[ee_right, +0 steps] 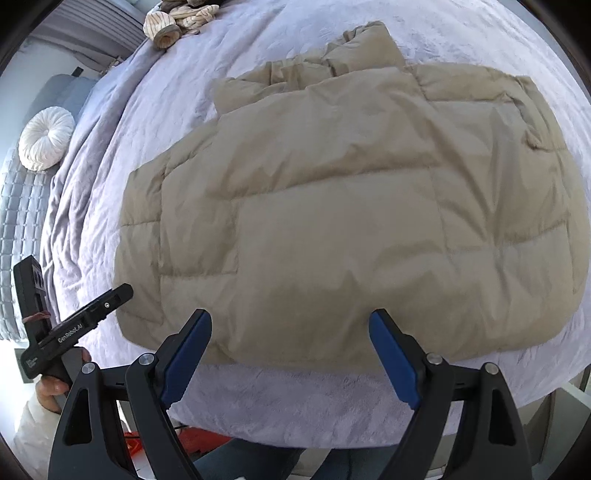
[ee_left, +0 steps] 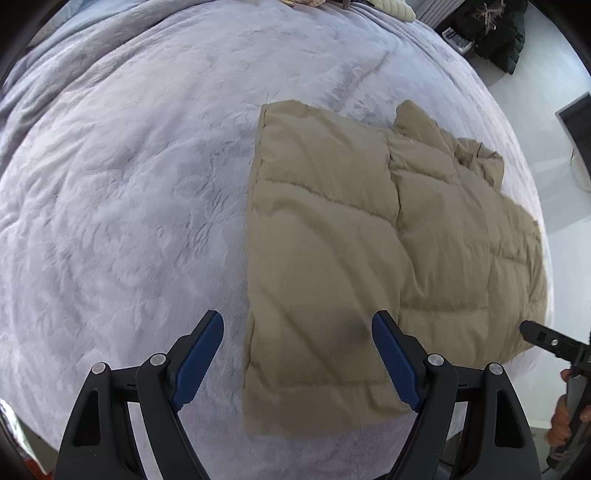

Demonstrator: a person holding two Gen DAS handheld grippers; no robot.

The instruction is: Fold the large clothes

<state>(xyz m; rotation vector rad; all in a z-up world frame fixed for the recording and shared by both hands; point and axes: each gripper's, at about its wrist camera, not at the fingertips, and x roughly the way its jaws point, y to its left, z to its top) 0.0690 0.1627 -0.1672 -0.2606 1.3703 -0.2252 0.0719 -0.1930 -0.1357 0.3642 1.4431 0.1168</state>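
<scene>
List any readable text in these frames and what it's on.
"GenRobot.AI": white print on the side of the left tongs, seen in the right wrist view.
Small white print lower on the same black handle: too small to read.
Nothing readable on the tan puffer jacket, the bed cover or the right tongs.

Bare bedspread [ee_left: 122,206] lies open left of the puffer jacket [ee_left: 332,240]; cushion [ee_right: 46,137] and, seemingly, clothes [ee_right: 181,18] crowd its far edge.

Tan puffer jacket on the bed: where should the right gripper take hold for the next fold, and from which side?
Probably the near hem of the tan puffer jacket, approached from the bed's near edge. That hem lies flat just ahead of the open right gripper, and the puffy quilting looks easiest to pinch at an edge.
</scene>
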